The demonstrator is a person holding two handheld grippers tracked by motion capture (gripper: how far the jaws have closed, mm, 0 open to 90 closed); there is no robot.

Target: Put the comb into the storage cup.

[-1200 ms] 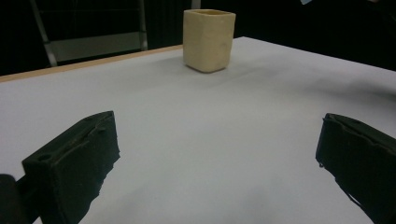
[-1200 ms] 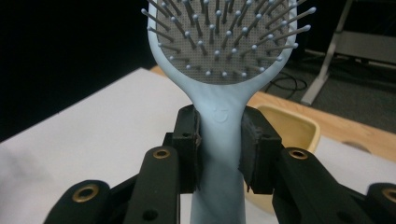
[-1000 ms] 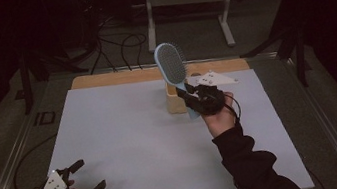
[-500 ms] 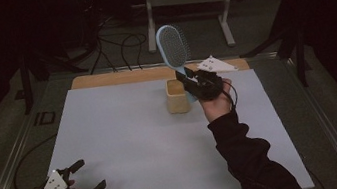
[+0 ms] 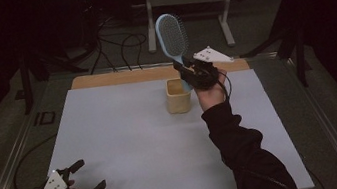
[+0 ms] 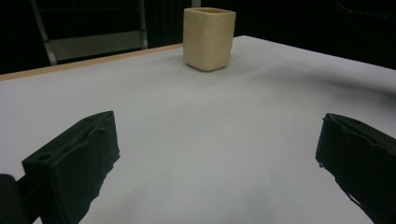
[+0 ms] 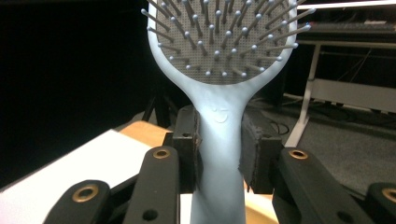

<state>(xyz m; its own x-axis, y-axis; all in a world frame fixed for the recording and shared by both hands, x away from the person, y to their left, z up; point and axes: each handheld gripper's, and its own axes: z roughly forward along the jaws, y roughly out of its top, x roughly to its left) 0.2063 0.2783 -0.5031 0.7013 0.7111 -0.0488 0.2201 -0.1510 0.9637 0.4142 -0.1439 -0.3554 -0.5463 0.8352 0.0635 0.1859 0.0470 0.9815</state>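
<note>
High view: your right gripper (image 5: 187,74) is clamped on the hairbrush (image 5: 172,32) handle, head upright at the cup's (image 5: 178,95) one o'clock. Lowering it into the cup seems left, if that's the goal. Your left gripper (image 5: 76,184) rests spread wide, holding nothing, at seven o'clock.

My right gripper (image 5: 187,73) is raised at the far side w/ forearm stretched fwd, jaws clamped on the hairbrush (image 7: 219,154) handle, while my left gripper (image 5: 84,177) sits low at the near-left corner, jaws spread wide, nothing between.
</note>
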